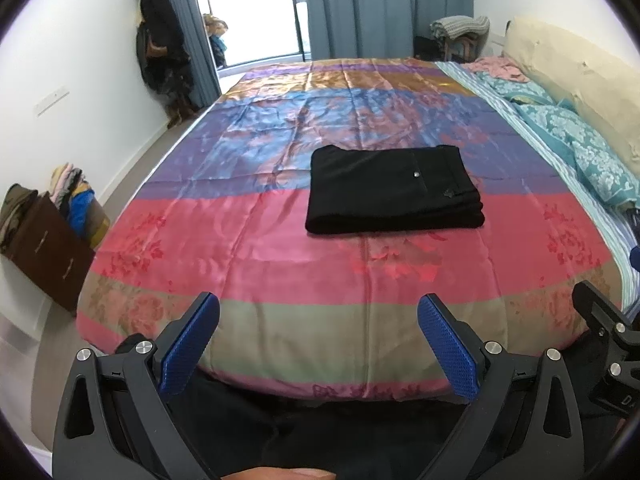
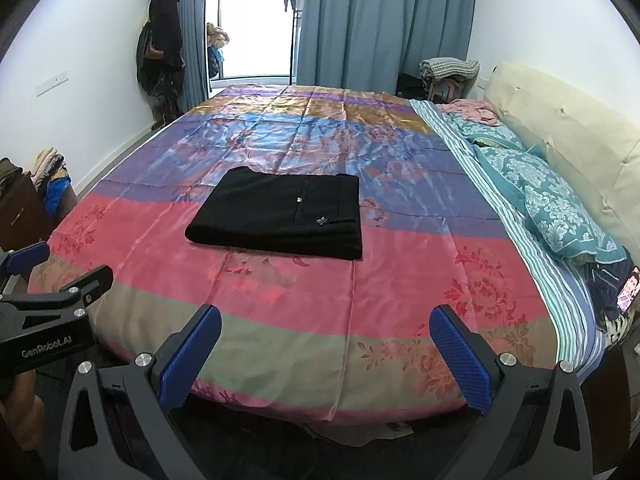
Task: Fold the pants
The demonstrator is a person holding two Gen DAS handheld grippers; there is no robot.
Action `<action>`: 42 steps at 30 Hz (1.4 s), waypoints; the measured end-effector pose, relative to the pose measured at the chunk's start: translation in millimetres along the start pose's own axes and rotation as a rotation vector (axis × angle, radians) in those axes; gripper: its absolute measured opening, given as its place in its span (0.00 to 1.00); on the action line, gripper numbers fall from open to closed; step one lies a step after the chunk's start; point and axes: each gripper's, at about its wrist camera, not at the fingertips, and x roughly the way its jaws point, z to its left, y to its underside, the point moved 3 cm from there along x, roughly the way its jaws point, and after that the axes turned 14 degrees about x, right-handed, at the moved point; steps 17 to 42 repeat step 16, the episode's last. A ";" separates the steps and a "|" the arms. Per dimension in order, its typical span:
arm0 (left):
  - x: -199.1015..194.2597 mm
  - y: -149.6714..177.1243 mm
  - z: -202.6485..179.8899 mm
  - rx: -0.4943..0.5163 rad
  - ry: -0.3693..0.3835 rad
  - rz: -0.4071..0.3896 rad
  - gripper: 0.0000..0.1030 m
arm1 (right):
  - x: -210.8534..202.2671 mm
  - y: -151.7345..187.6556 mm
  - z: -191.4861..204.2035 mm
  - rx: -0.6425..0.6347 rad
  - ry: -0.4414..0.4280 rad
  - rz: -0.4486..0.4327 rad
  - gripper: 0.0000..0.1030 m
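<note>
My left gripper [image 1: 318, 344] and right gripper [image 2: 325, 356] hang wide open and empty, well short of the folded black fabric pants [image 1: 394, 190]: soft, light, best pinched at the layered near edge.

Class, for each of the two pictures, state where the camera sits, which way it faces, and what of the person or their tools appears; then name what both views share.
Left wrist: rides the left gripper at the bed's near edge, facing the window; the right gripper shows at the right edge.
Right wrist: rides the right gripper, facing likewise; the left gripper shows at left.
Shared: folded black pants on the striped bedspread.
</note>
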 end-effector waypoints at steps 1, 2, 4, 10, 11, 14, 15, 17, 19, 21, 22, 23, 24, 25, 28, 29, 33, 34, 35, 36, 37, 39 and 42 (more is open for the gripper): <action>0.6 0.4 -0.3 -0.002 0.004 0.003 0.97 | 0.4 0.1 0.2 0.001 0.000 0.002 1.00; 1.0 0.8 -0.8 -0.003 0.007 0.005 0.97 | 0.6 -0.1 -0.3 0.002 0.000 0.003 1.00; 1.0 0.9 -1.3 -0.001 0.004 0.005 0.97 | 0.7 -0.3 -1.1 0.003 -0.001 0.003 1.00; 2.7 2.1 -0.9 -0.009 0.015 0.006 0.97 | 2.7 1.2 -1.9 0.006 -0.001 0.011 1.00; 2.8 2.4 0.0 -0.014 0.017 0.007 0.97 | 2.9 1.4 -2.2 0.007 -0.001 0.012 1.00; 1.4 3.4 1.5 -0.026 0.010 0.004 0.97 | 2.8 1.6 -2.1 0.007 -0.002 0.010 1.00; -0.2 3.1 2.2 -0.027 0.001 -0.001 0.97 | 2.9 1.6 -2.0 0.007 -0.002 0.010 1.00; -1.7 2.7 2.5 -0.028 -0.004 -0.006 0.97 | 3.2 2.1 -0.9 0.008 -0.001 0.009 1.00; -1.7 2.7 2.5 -0.028 -0.004 -0.006 0.97 | 3.2 2.1 -0.9 0.008 -0.001 0.009 1.00; -1.7 2.7 2.5 -0.028 -0.004 -0.006 0.97 | 3.2 2.1 -0.9 0.008 -0.001 0.009 1.00; -1.7 2.7 2.5 -0.028 -0.004 -0.006 0.97 | 3.2 2.1 -0.9 0.008 -0.001 0.009 1.00; -1.7 2.7 2.5 -0.028 -0.004 -0.006 0.97 | 3.2 2.1 -0.9 0.008 -0.001 0.009 1.00; -1.7 2.7 2.5 -0.028 -0.004 -0.006 0.97 | 3.2 2.1 -0.9 0.008 -0.001 0.009 1.00; -1.7 2.7 2.5 -0.028 -0.004 -0.006 0.97 | 3.2 2.1 -0.9 0.008 -0.001 0.009 1.00; -1.7 2.7 2.5 -0.028 -0.004 -0.006 0.97 | 3.2 2.1 -0.9 0.008 -0.001 0.009 1.00; -1.7 2.7 2.5 -0.028 -0.004 -0.006 0.97 | 3.2 2.1 -0.9 0.008 -0.001 0.009 1.00; -1.7 2.7 2.5 -0.028 -0.004 -0.006 0.97 | 3.2 2.1 -0.9 0.008 -0.001 0.009 1.00; -1.7 2.7 2.5 -0.028 -0.004 -0.006 0.97 | 3.2 2.1 -0.9 0.008 -0.001 0.009 1.00; -1.7 2.7 2.5 -0.028 -0.004 -0.006 0.97 | 3.2 2.1 -0.9 0.008 -0.001 0.009 1.00; -1.7 2.7 2.5 -0.028 -0.004 -0.006 0.97 | 3.2 2.1 -0.9 0.008 -0.001 0.009 1.00; -1.7 2.7 2.5 -0.028 -0.004 -0.006 0.97 | 3.2 2.1 -0.9 0.008 -0.001 0.009 1.00; -1.7 2.7 2.5 -0.028 -0.004 -0.006 0.97 | 3.2 2.1 -0.9 0.008 -0.001 0.009 1.00; -1.7 2.7 2.5 -0.028 -0.004 -0.006 0.97 | 3.2 2.1 -0.9 0.008 -0.001 0.009 1.00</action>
